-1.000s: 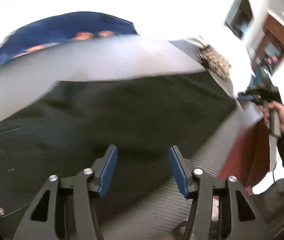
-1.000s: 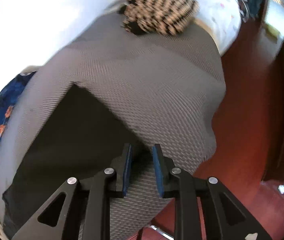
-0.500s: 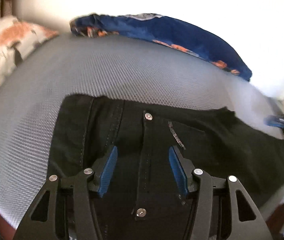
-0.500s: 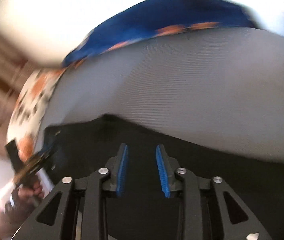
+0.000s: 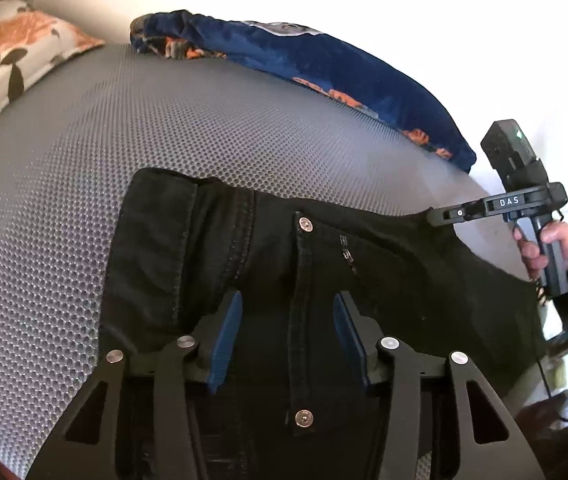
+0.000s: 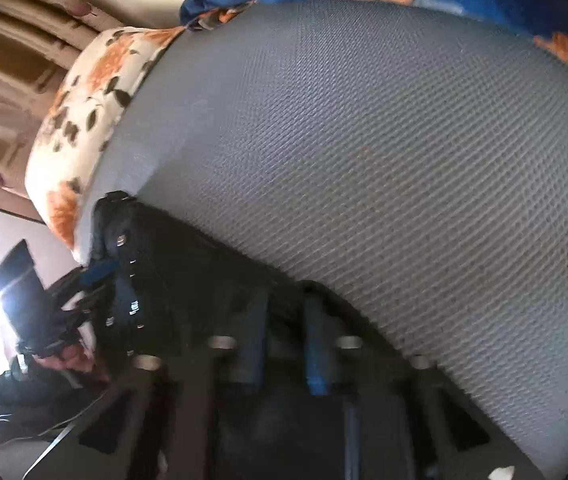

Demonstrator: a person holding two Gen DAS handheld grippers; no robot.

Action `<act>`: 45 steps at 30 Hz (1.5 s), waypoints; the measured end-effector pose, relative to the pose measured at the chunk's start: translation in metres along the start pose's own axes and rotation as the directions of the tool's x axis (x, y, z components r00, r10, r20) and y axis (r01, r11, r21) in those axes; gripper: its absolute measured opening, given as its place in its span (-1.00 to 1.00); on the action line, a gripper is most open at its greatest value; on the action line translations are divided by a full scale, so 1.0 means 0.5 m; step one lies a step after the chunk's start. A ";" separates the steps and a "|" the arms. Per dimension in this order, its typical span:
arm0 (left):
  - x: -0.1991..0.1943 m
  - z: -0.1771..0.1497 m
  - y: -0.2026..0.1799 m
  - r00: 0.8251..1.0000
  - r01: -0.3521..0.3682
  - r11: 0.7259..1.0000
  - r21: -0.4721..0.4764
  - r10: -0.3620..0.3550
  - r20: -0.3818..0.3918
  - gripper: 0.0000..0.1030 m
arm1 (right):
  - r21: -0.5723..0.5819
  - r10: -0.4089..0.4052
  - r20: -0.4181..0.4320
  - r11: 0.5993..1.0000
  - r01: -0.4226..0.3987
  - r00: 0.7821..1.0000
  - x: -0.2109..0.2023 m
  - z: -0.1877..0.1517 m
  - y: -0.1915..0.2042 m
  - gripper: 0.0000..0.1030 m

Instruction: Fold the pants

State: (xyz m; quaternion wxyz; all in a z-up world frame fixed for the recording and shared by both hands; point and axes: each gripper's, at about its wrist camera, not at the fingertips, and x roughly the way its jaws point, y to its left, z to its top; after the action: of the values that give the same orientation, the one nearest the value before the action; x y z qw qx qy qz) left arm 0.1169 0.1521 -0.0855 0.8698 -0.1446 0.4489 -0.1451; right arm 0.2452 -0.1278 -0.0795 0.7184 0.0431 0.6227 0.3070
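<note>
Black pants (image 5: 403,280) lie flat on a grey mesh mattress (image 5: 164,128), waistband toward the left. My left gripper (image 5: 285,328) hovers low over the fly. The button placket runs between its blue pads, which are closing and stand clear of the cloth. My right gripper (image 5: 433,216), held by a hand (image 5: 543,244), meets the pants' far edge, where the cloth rises to a point at its tip. The right wrist view is blurred. There the right gripper (image 6: 285,312) is closing with black cloth (image 6: 188,272) between its narrow jaws. The left gripper (image 6: 96,276) shows at that view's left.
A blue blanket with orange flowers (image 5: 343,68) lies along the mattress's far side. A white and orange floral pillow (image 5: 8,56) sits at the far left corner. Bare grey mesh (image 6: 363,160) stretches beyond the pants. The mattress drops off at the right, toward the person.
The left view has swung from the pant leg to the waistband, and its jaws have narrowed a little. The right gripper swept across the bed to the pants' far edge, and its jaws have narrowed.
</note>
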 end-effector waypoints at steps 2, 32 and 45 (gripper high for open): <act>-0.001 -0.003 0.006 1.000 -0.002 1.000 0.013 0.002 0.006 -0.13 | -0.006 -0.014 0.032 1.000 0.015 0.999 -0.008 0.004 -0.003 -0.80; 0.225 0.095 -0.379 0.991 0.084 0.934 0.347 -0.042 -0.127 -0.11 | 0.125 -0.382 0.229 0.924 0.363 0.895 -0.106 -0.220 -0.027 -0.38; 0.284 0.110 -0.366 0.996 -0.016 0.919 0.393 0.050 -0.077 -0.07 | 0.153 -0.482 0.250 0.876 0.458 0.840 -0.093 -0.220 -0.061 -0.48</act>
State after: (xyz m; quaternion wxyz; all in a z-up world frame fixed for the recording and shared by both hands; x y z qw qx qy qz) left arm 0.2187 -0.0630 -0.0900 0.8635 0.0463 0.4498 -0.2235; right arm 0.1538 -0.2107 -0.0768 0.8499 -0.0368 0.5189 0.0847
